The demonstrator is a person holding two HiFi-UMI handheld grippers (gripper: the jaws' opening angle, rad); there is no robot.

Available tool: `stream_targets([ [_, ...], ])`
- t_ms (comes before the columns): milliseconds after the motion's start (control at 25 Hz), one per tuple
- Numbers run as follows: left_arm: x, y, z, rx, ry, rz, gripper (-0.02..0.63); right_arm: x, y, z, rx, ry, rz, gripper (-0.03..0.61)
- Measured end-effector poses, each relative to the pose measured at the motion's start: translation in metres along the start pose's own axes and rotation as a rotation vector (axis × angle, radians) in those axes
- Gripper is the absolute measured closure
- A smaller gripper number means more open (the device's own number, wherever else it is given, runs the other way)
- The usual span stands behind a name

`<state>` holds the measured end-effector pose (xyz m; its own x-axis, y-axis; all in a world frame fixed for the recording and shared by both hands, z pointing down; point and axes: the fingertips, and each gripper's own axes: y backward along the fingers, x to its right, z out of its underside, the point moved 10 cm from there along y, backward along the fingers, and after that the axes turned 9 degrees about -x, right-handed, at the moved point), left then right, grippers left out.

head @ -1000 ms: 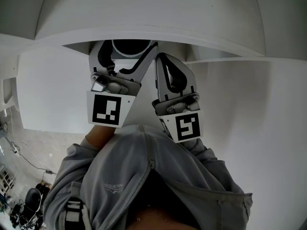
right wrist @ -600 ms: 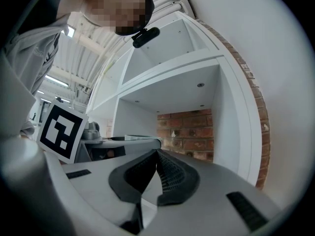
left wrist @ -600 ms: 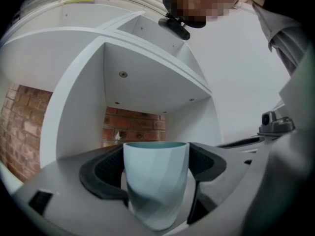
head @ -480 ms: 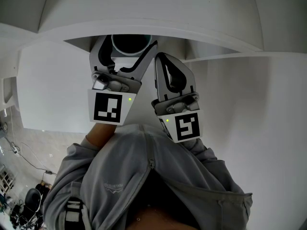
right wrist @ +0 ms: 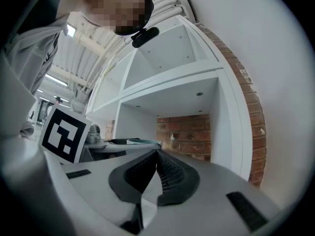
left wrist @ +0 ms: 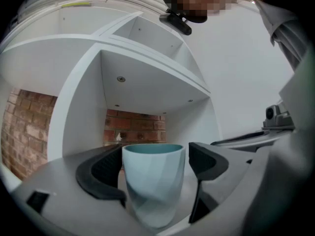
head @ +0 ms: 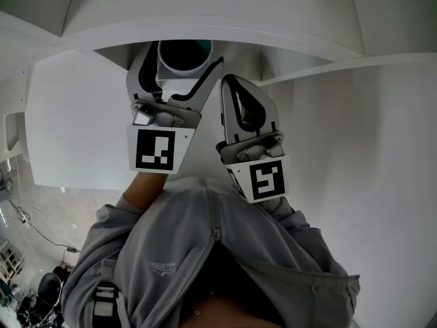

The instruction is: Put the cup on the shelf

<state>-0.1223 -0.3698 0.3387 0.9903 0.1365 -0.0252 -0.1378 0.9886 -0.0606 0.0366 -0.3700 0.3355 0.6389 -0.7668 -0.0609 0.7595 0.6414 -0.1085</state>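
Fingers of the left gripper [head: 183, 63] have just been opening, loose around the upright cup [left wrist: 153, 181] at the shelf [left wrist: 147, 82], while the right gripper [right wrist: 156, 168] has its fingers closed together, empty.

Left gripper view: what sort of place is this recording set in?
Probably an indoor workroom or lab rather than a home. A white open shelf unit has a bare brick wall showing behind it, and the head view shows cables and gear on a tiled floor.
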Motion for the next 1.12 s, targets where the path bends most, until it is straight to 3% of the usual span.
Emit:
stream_targets([
  [360,0.009,0.038,-0.012,-0.006,-0.005,-0.003,0.196,-0.012,0.02,-0.008,0.015,0.011,0.021,0.551],
  [520,0.012,0.068,-0.018,-0.005,-0.019,-0.046,0.201,-0.021,0.03,-0.013,0.024,0.017,0.023,0.551],
  [560,0.011,0.075,-0.019,-0.006,-0.024,-0.054,0.223,-0.024,0.033,-0.014,0.029,0.019,0.026,0.551],
  [680,0.008,0.095,-0.018,0.002,-0.02,-0.071,0.439,-0.033,0.038,-0.017,0.047,0.022,0.032,0.551],
  [920,0.051,0.136,-0.052,-0.01,-0.032,-0.091,0.581,-0.037,0.095,-0.054,0.071,0.029,0.046,0.551],
  [1120,0.063,0.163,-0.058,-0.011,-0.019,-0.102,0.606,-0.049,0.113,-0.064,0.07,0.037,0.057,0.551],
])
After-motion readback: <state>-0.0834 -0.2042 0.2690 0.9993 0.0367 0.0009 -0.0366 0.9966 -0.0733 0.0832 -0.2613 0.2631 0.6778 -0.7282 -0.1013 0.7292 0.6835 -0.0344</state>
